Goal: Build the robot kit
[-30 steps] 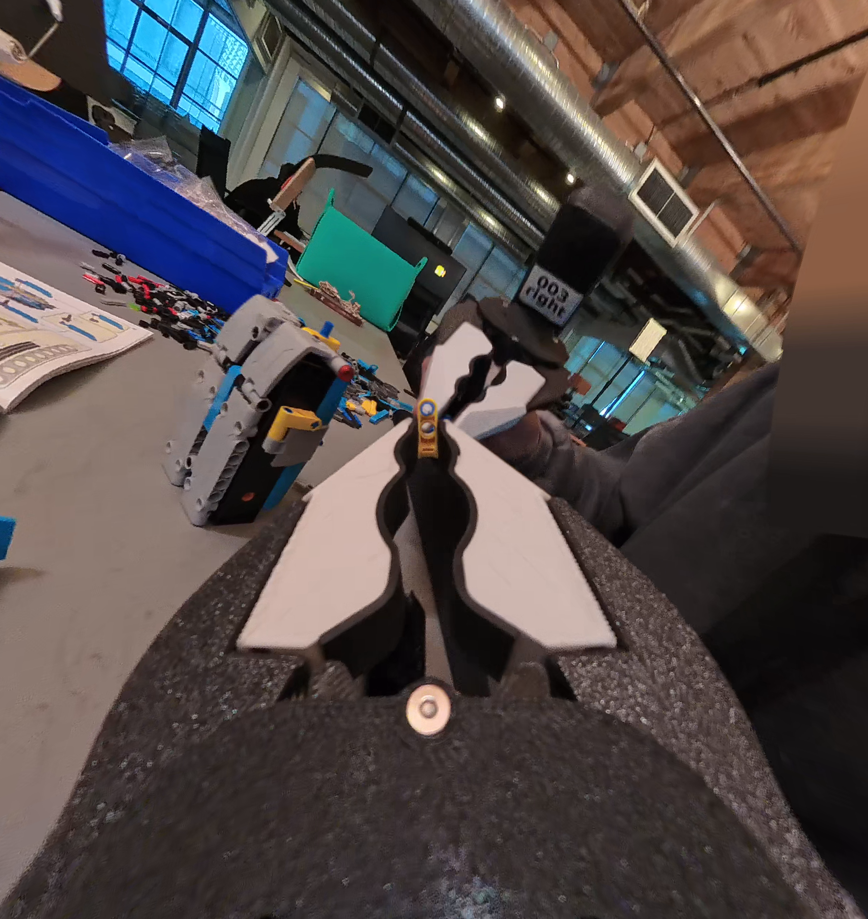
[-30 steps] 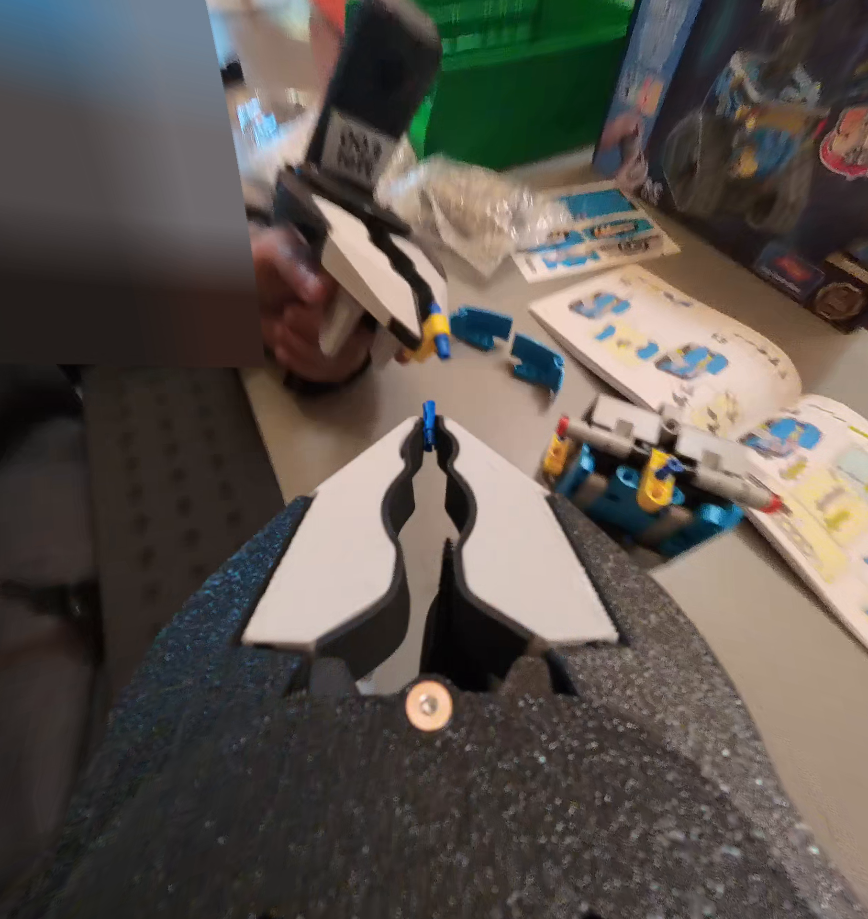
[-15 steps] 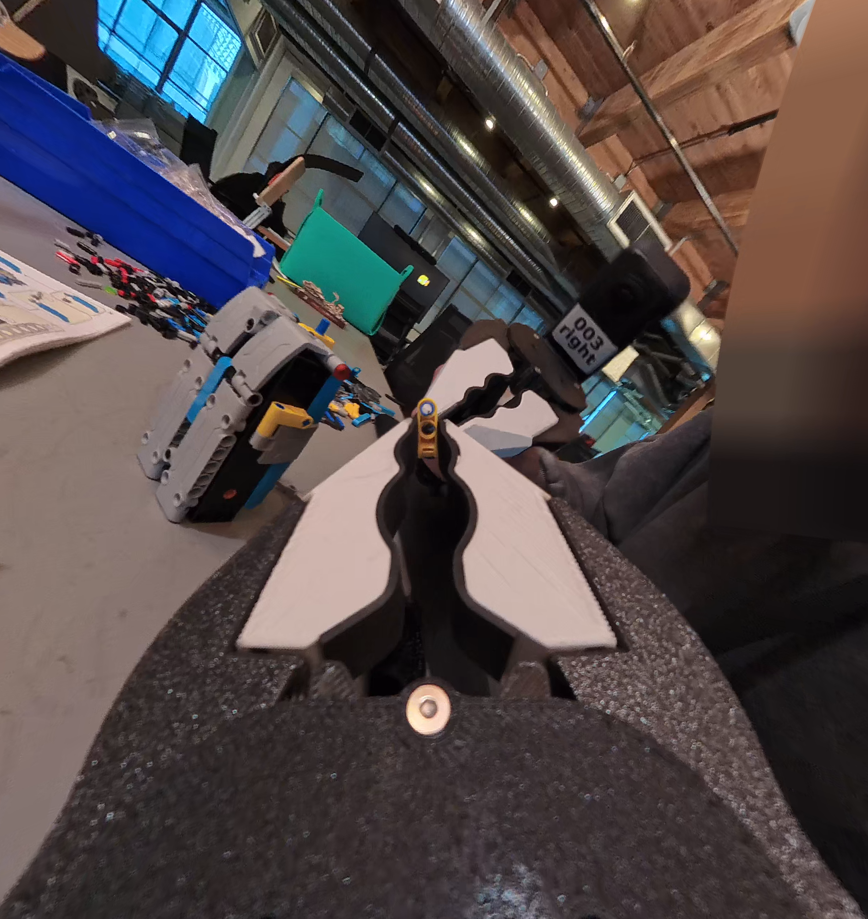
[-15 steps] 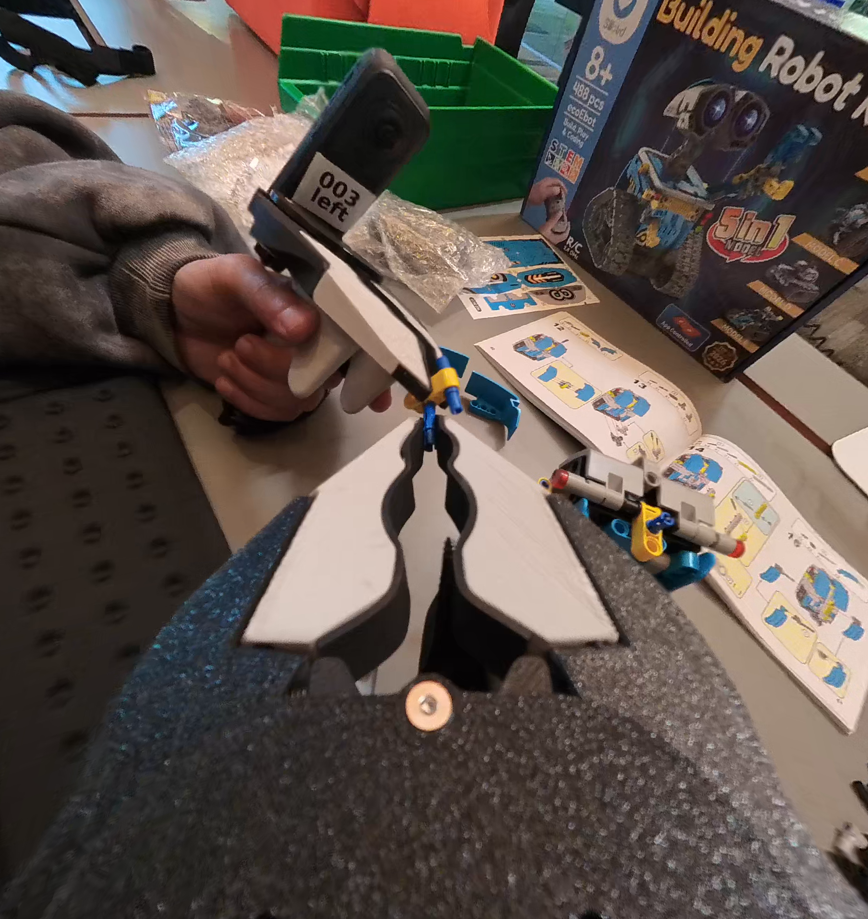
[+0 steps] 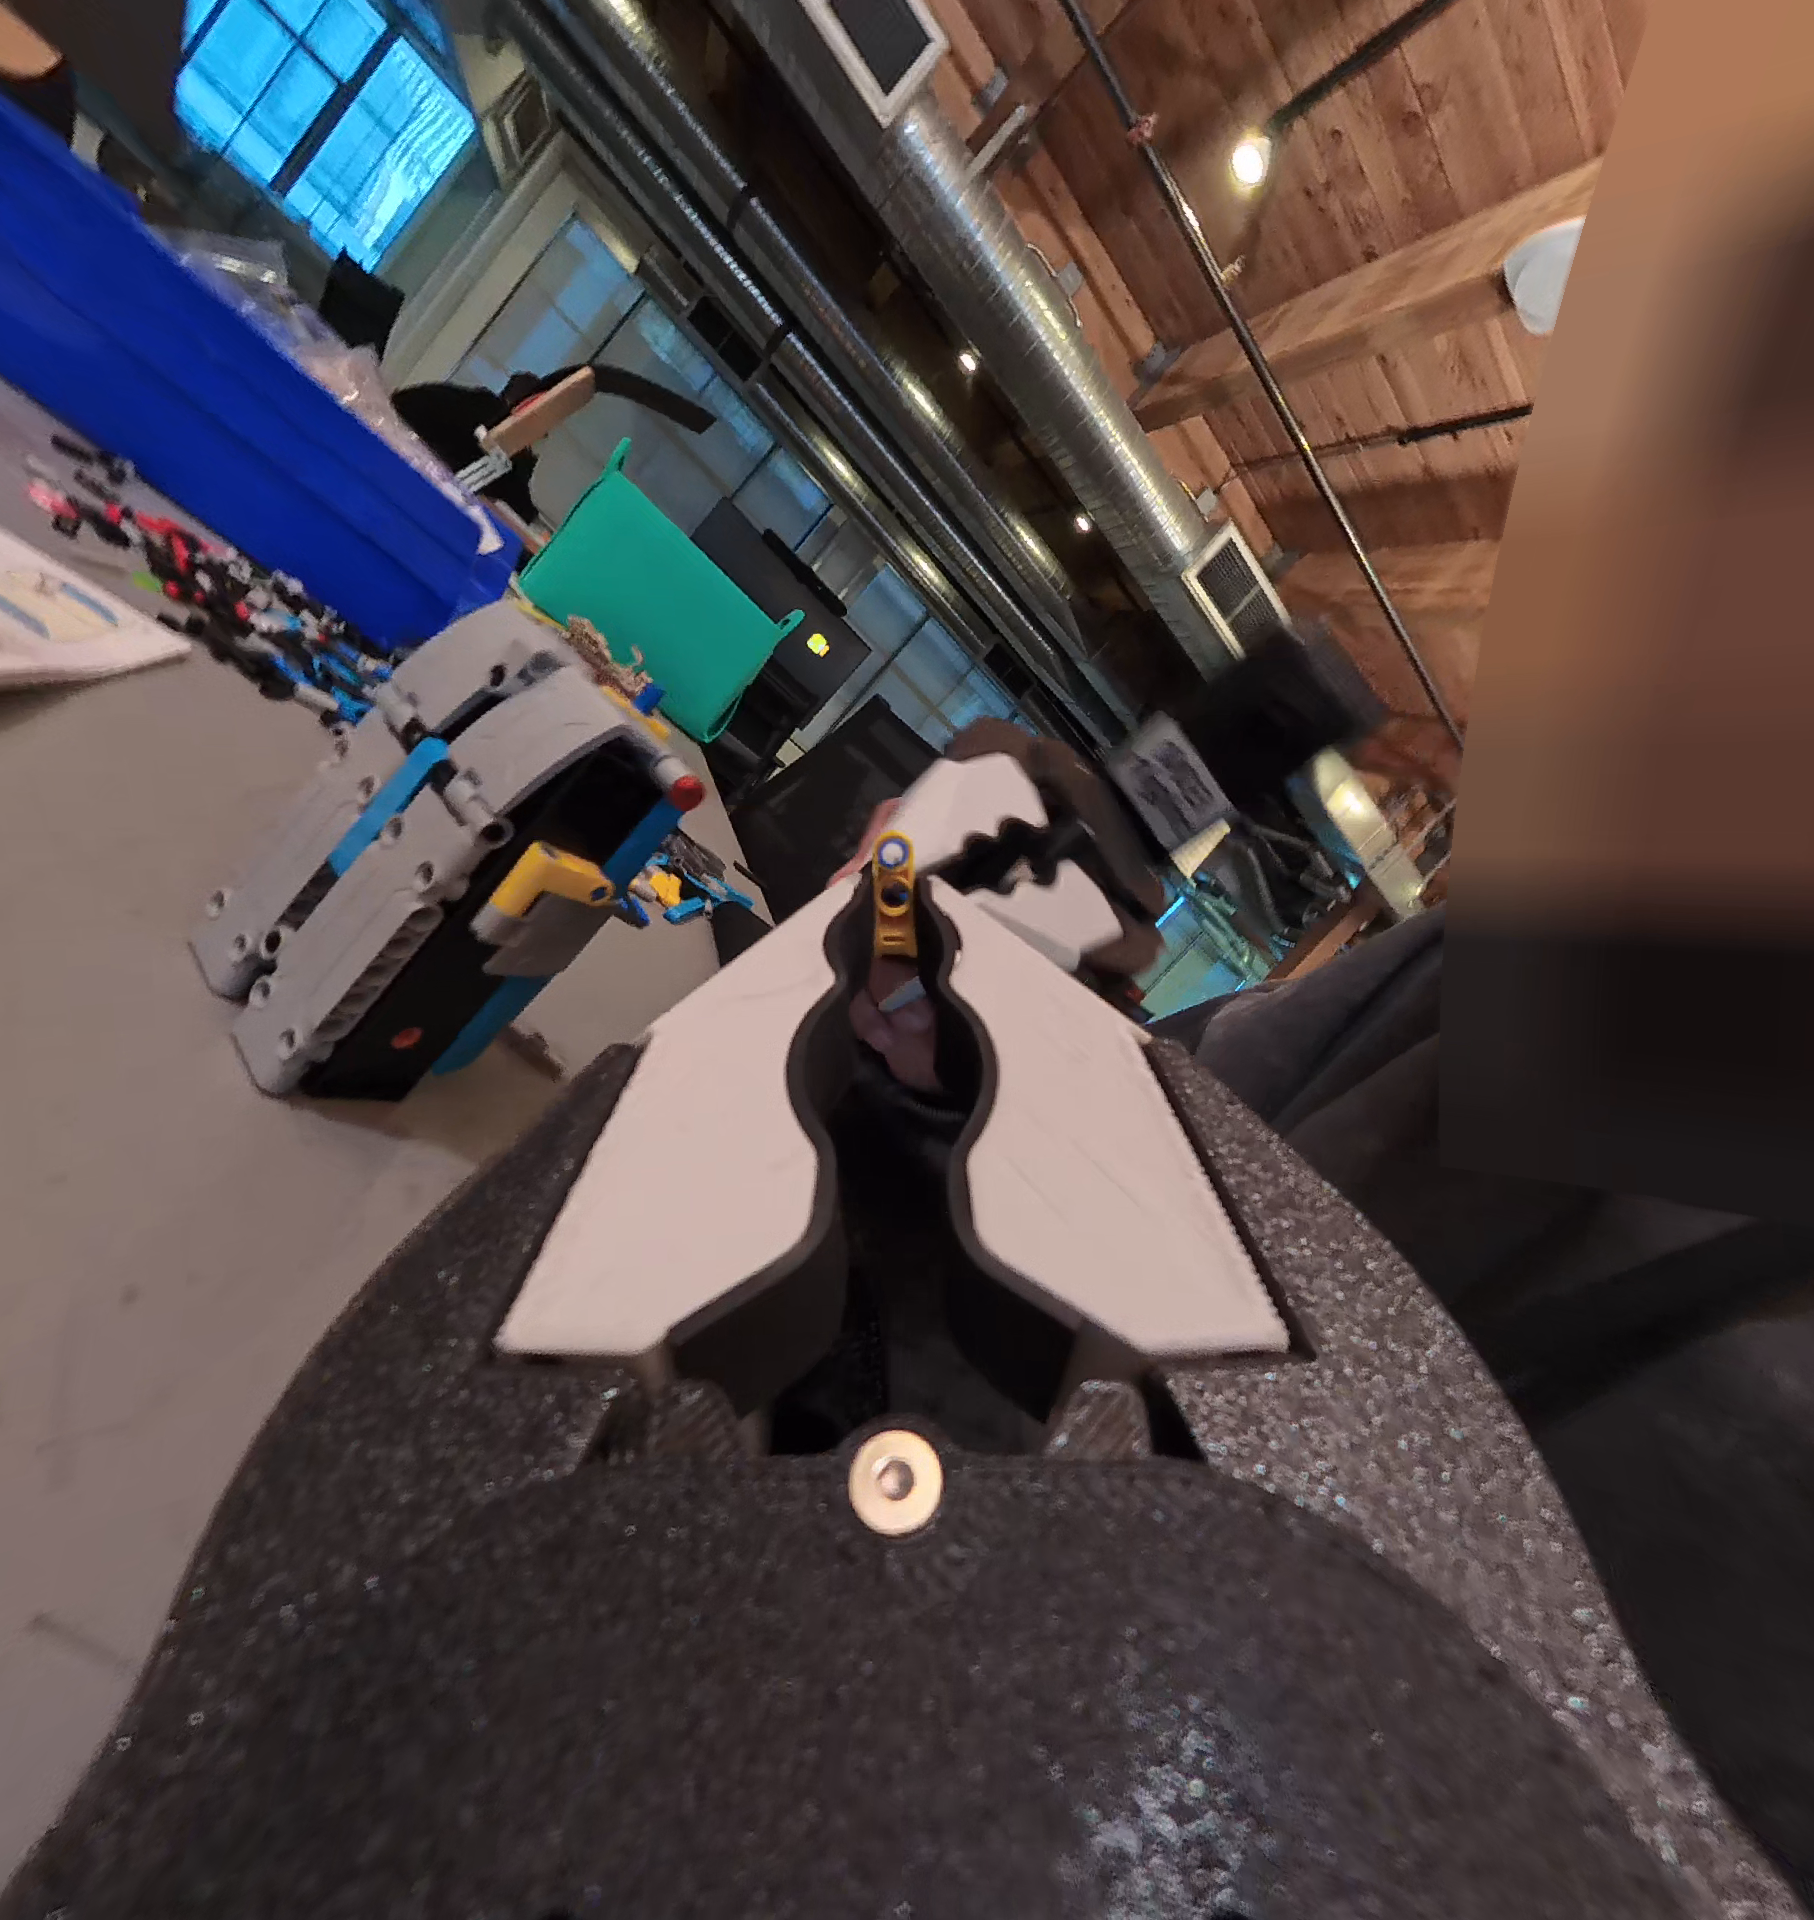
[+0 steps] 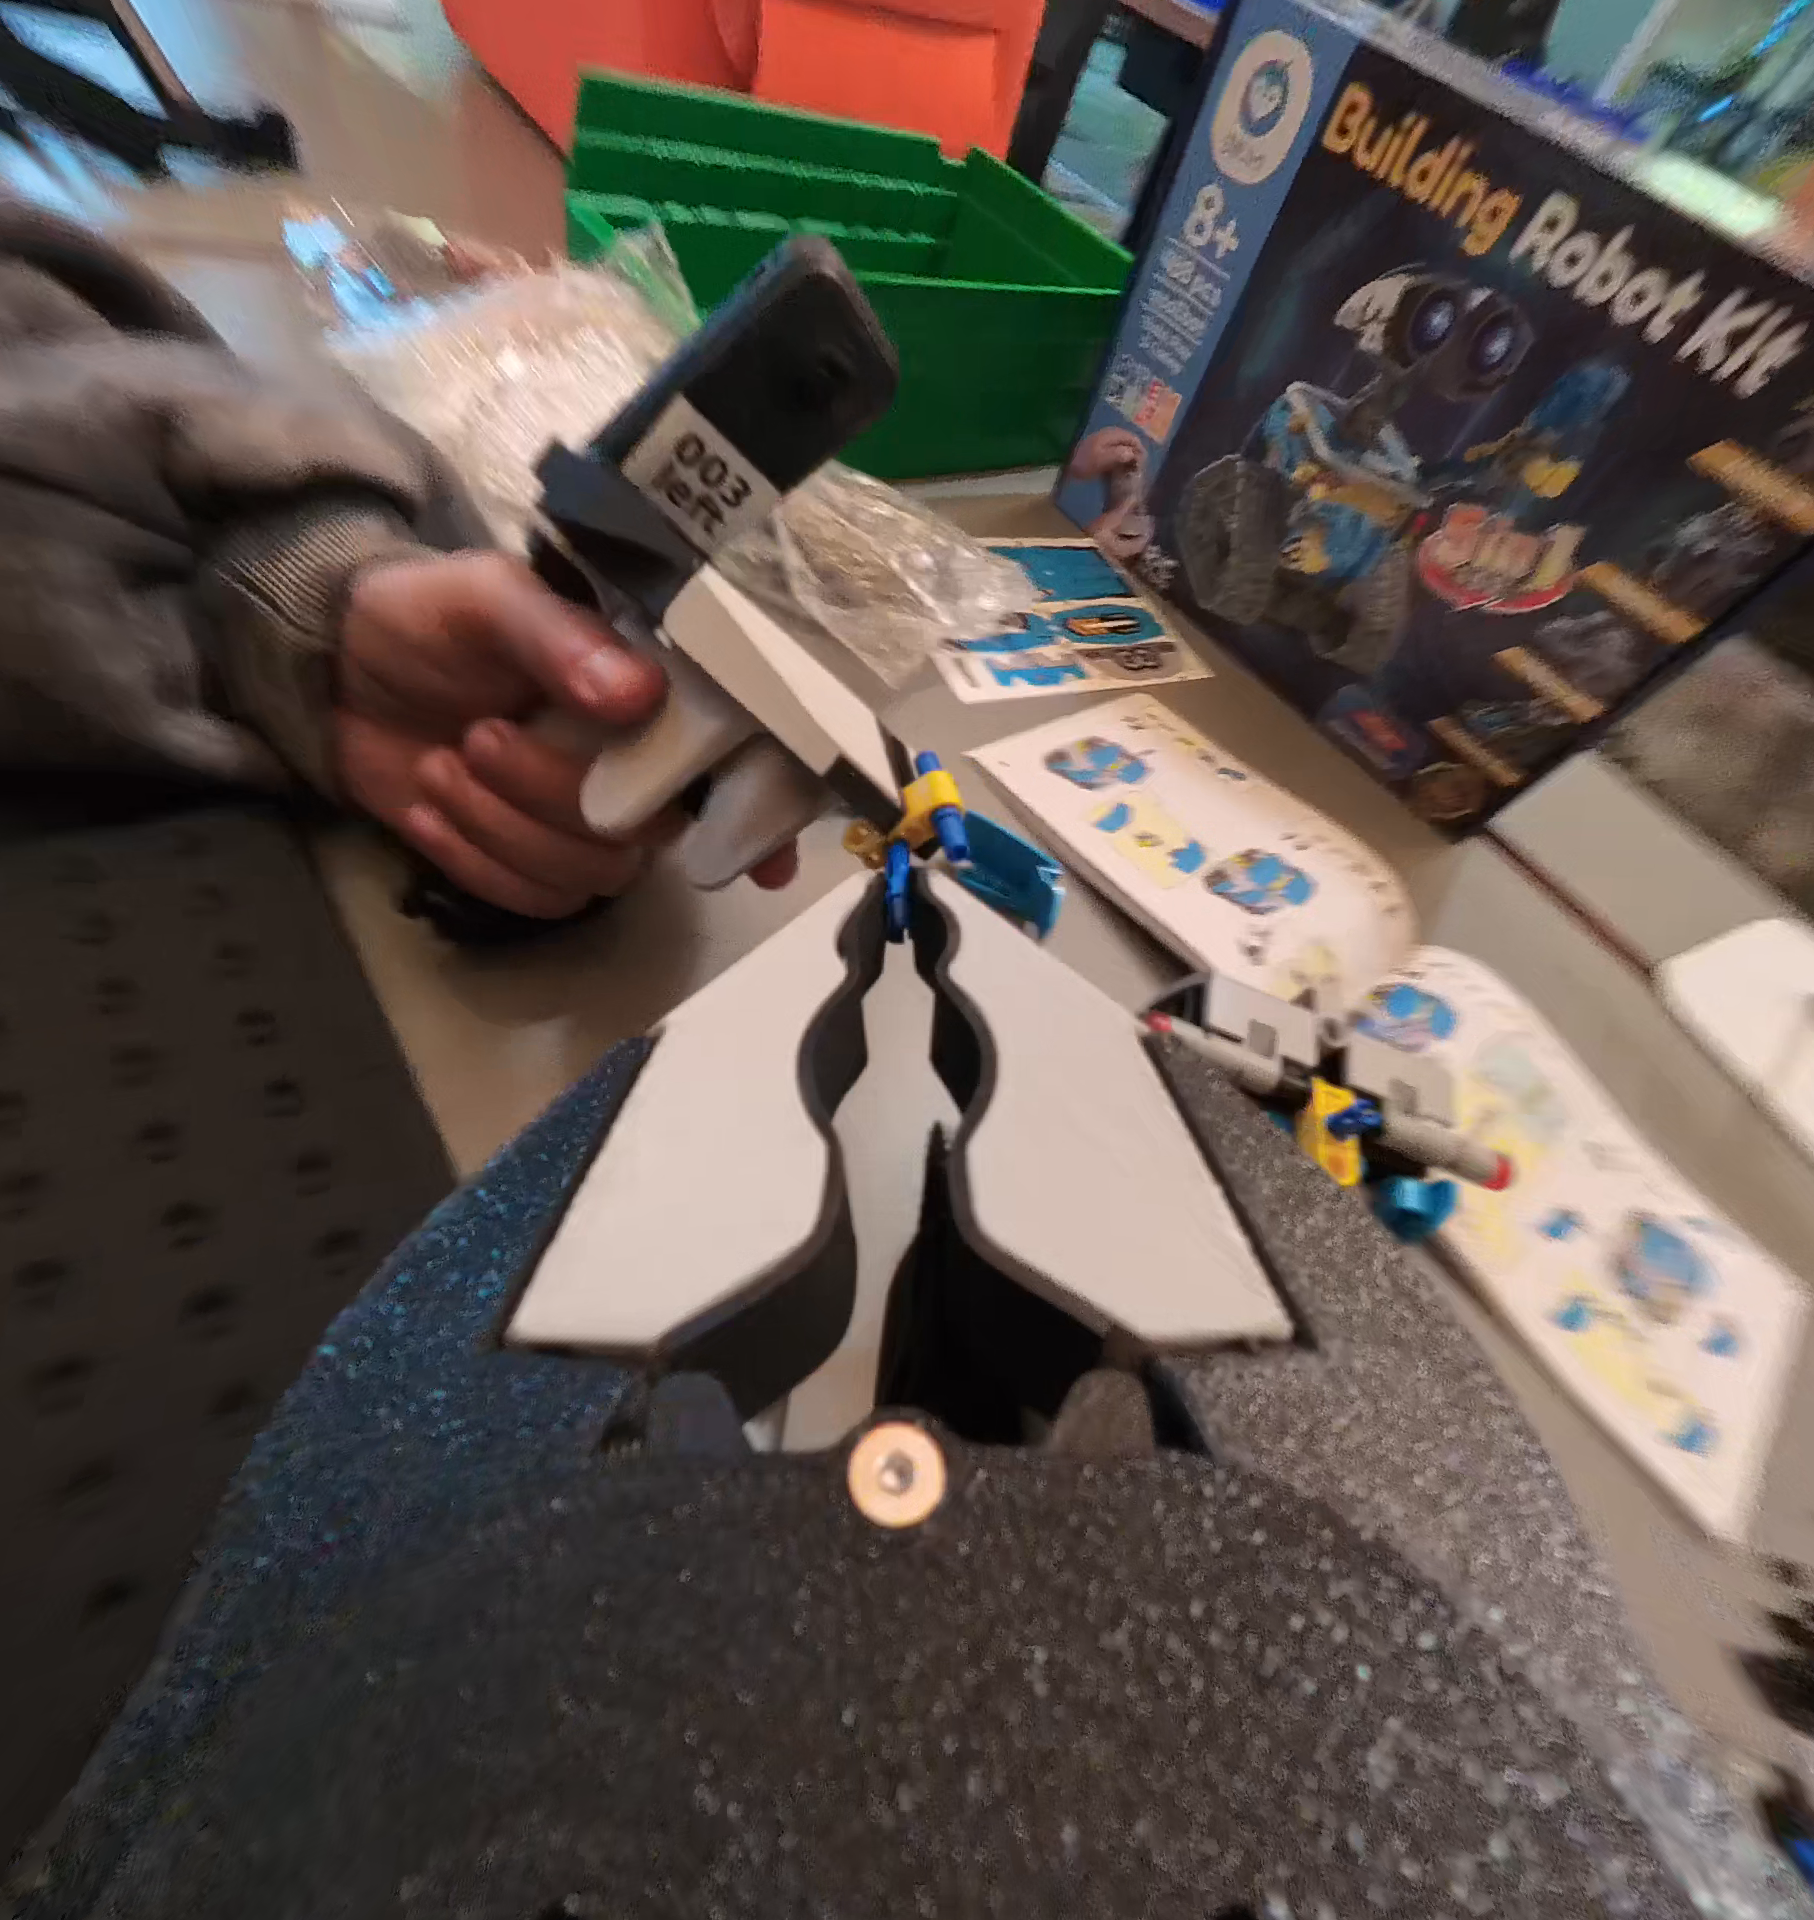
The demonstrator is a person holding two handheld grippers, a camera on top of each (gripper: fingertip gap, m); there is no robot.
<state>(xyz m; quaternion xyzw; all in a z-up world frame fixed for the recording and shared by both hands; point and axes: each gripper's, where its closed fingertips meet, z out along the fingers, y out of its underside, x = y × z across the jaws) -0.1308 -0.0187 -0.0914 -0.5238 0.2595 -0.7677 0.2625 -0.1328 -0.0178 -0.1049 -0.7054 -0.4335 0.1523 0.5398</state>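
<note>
My left gripper (image 5: 895, 914) is shut on a small yellow connector piece (image 5: 892, 894) with a blue pin through its top hole. My right gripper (image 6: 896, 896) is shut on a small blue pin (image 6: 895, 896). In the right wrist view the left gripper (image 6: 887, 795) holds the yellow connector (image 6: 929, 800) just above my blue pin, the two parts touching or nearly so. In the left wrist view the right gripper (image 5: 944, 852) sits just behind the yellow piece. A grey, black and blue brick assembly (image 5: 435, 894) stands on the grey table (image 5: 103, 1143) to the left, and also shows in the right wrist view (image 6: 1329, 1091).
An open instruction booklet (image 6: 1246, 862) and a blue curved part (image 6: 1007, 873) lie on the table. A dark kit box (image 6: 1454, 416), a green bin (image 6: 882, 270) and clear bags (image 6: 861, 561) stand behind. A blue bin (image 5: 155, 343) and loose small parts (image 5: 238, 613) lie at left. My two grippers' fingertips are within a few centimetres of each other.
The two grippers have come together: the blue pin in the right gripper has risen up to the yellow connector held by the left. Both stay shut.
</note>
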